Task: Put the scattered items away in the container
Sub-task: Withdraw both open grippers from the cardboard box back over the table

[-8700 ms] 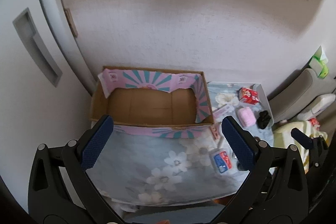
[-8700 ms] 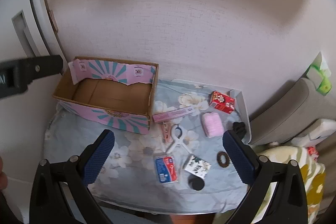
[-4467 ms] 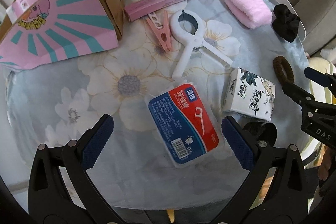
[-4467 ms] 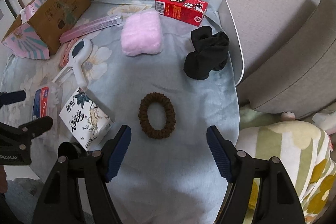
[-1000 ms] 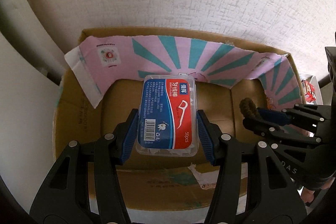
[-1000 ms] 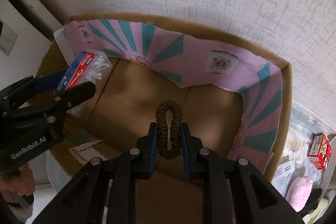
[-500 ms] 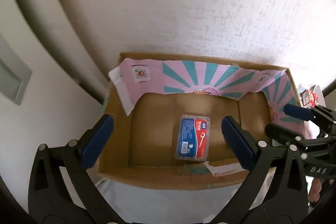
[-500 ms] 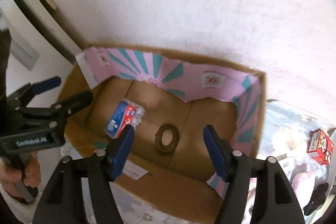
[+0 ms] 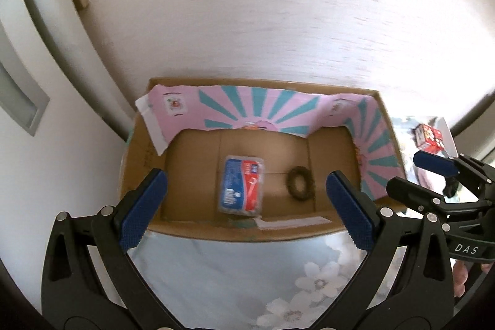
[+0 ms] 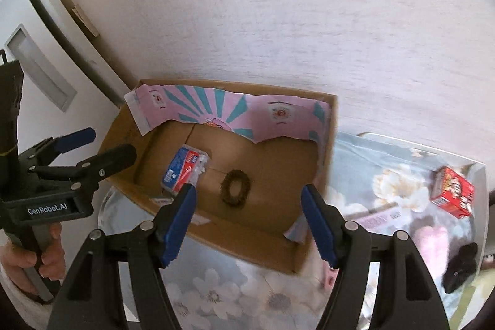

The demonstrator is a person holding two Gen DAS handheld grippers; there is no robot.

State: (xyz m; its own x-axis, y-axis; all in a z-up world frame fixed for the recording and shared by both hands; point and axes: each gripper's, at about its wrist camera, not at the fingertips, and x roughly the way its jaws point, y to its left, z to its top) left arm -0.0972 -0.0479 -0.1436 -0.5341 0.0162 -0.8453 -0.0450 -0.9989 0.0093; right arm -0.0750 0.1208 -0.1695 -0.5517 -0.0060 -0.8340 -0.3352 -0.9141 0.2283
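— Where have the scattered bits ended up?

— Two of them lie on the floor of the cardboard box [image 9: 309, 229]: the dental floss pick pack [image 9: 241, 184] flat near the middle, and the brown hair scrunchie [image 9: 299, 184] just beside it, toward the box's right end. They lie apart, not touching.

— And the grippers?

— Both hang above the box's near edge with nothing in them. The left gripper [image 9: 247, 207] has its blue pads spread wide; the right gripper [image 10: 249, 221] stands partly open, narrower than the left.

— What is left outside?

— On the floral cloth [image 10: 235, 293] to the right of the box: a small red carton [image 10: 452, 196] near the far right corner, a pink fluffy thing [image 10: 431, 246], blurred, and a black fabric item [image 10: 461, 268] at the right edge.

— Who holds the left gripper?

— A hand [image 10: 34, 265], gripping its handle.
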